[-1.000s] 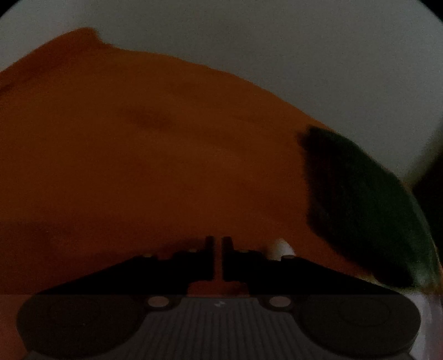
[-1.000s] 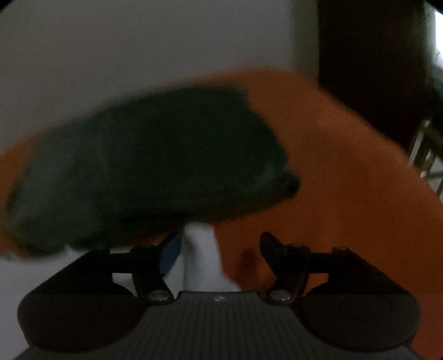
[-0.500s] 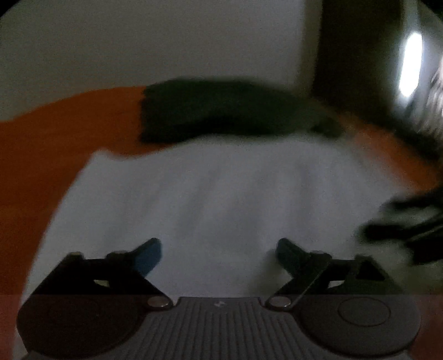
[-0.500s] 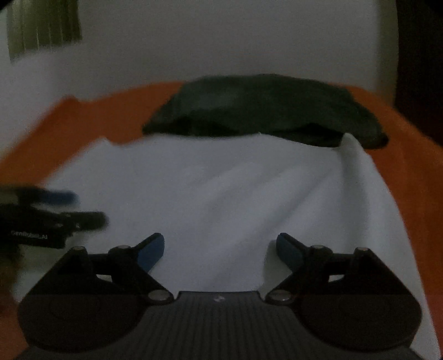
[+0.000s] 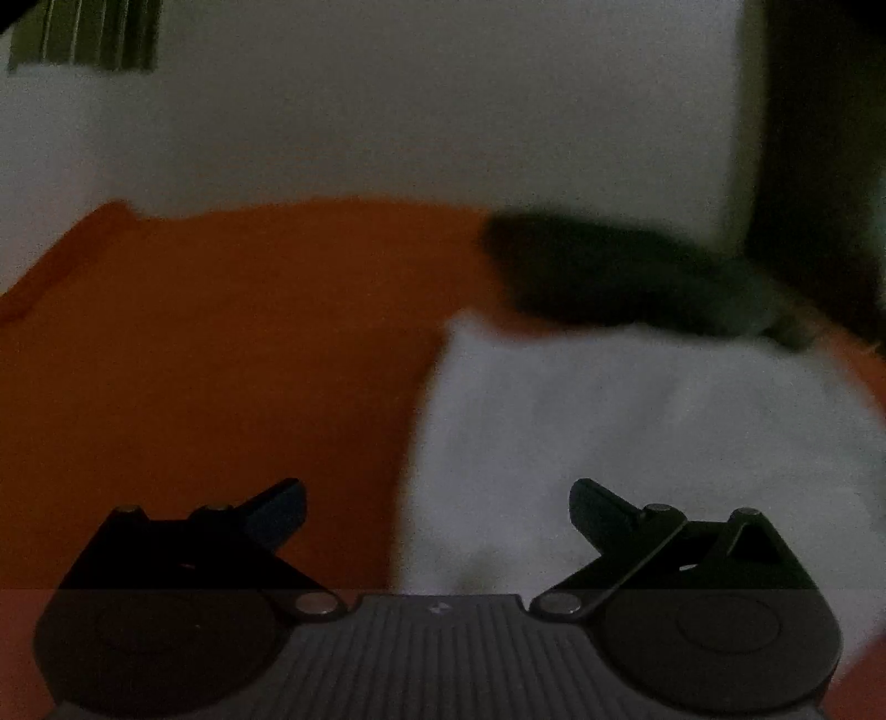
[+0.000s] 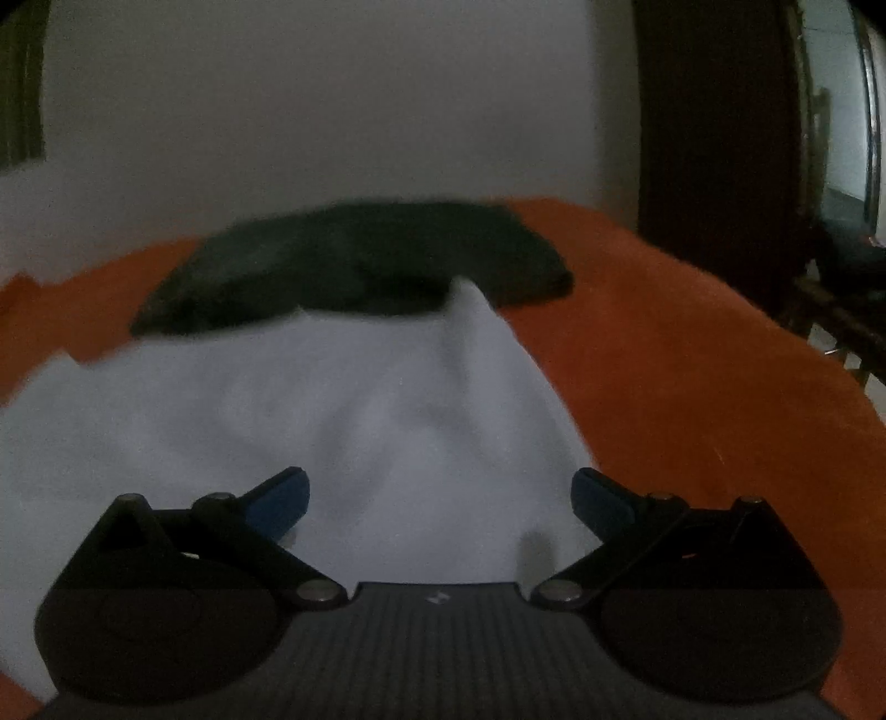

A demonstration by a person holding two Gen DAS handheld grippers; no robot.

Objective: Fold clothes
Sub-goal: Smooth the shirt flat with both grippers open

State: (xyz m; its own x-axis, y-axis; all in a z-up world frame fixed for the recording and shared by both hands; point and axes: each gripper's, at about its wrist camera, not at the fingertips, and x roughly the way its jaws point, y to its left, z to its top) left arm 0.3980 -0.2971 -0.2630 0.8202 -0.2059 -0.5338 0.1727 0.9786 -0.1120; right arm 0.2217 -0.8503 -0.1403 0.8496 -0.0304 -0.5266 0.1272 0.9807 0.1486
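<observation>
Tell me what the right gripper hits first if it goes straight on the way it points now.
Most likely the white cloth garment spread on the orange bed cover. The right gripper, jaws opening with nothing between them, aims down at it; the dark folded garment lies beyond.

Dim home bedroom: orange bedspread [image 6: 692, 354] against plain wall [image 6: 332, 111] (green curtain [image 5: 83, 33] in corner), dark wooden furniture [image 6: 714, 111].

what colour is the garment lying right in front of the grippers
White. The garment shows best in the right wrist view, spread on the orange cover.
</observation>
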